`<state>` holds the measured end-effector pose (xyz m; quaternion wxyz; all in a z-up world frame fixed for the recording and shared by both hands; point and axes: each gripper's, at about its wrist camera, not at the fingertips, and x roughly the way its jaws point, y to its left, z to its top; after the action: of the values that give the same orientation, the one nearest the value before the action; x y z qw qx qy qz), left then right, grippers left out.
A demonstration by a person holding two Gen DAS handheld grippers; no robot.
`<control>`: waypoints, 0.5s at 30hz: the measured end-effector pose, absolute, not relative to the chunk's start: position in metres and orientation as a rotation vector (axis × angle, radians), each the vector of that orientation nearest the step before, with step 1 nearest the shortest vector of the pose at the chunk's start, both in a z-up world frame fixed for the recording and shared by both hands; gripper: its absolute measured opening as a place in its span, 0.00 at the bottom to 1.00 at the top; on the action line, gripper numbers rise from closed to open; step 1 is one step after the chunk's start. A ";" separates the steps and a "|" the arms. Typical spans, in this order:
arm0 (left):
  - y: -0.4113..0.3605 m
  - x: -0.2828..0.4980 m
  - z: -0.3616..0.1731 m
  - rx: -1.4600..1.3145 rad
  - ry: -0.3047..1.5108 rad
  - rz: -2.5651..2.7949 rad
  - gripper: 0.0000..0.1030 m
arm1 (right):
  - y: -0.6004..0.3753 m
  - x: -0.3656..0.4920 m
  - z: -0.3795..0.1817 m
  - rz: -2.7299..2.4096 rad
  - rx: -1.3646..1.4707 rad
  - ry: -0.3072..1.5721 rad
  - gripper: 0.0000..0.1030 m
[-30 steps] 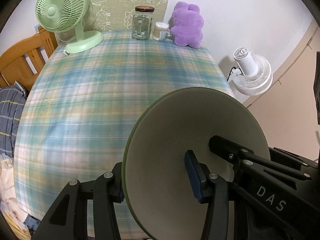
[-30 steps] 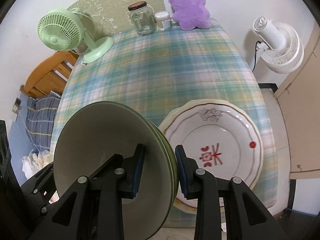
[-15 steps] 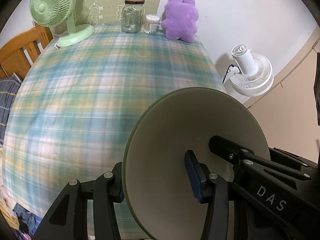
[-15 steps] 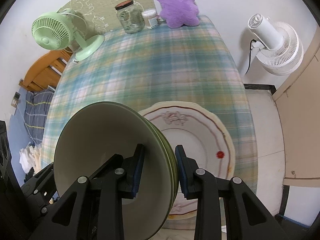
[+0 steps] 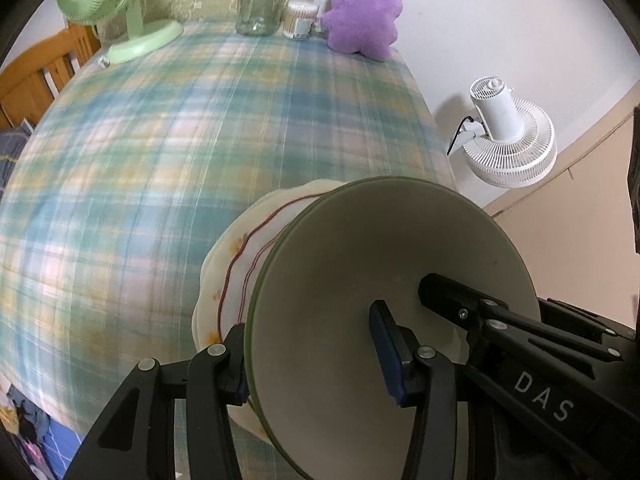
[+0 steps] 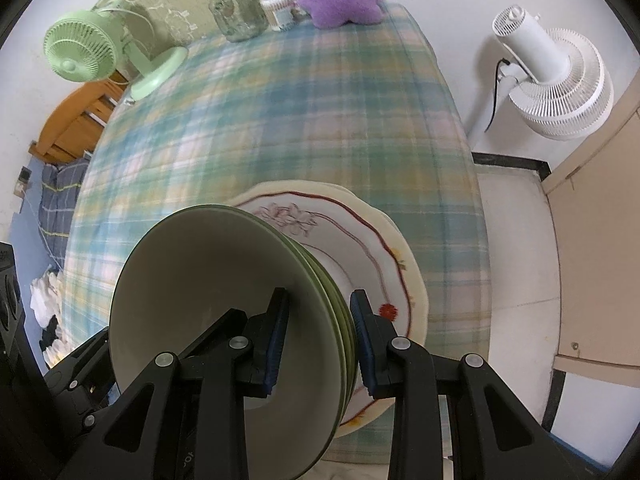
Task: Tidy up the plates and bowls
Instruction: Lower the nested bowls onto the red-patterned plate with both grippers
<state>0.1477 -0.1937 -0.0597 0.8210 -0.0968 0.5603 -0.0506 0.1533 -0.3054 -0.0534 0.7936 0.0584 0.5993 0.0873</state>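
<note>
Plaid table (image 6: 280,120): both grippers, left (image 5: 312,364) & right (image 6: 318,338), clamp green bowl stack (image 6: 224,312), hovering just above floral plate (image 6: 384,264)

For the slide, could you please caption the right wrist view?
Right gripper carrying stacked green bowls above a floral plate.

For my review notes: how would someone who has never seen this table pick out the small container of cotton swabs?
Start at the far edge of the plaid-covered table, against the wall. There, between the glass jar and the purple plush toy, stands the small container of cotton swabs. It is the shortest of the three, clear and packed with white swab tips.
</note>
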 end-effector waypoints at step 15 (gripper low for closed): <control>-0.204 0.156 -0.061 -0.153 1.180 -0.088 0.46 | -0.314 0.162 -0.058 0.167 0.138 1.273 0.36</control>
<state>0.1559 -0.2037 -0.0610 0.8272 -0.0721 0.5557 -0.0416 0.1622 -0.3135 -0.0577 0.7988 0.0645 0.5931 0.0780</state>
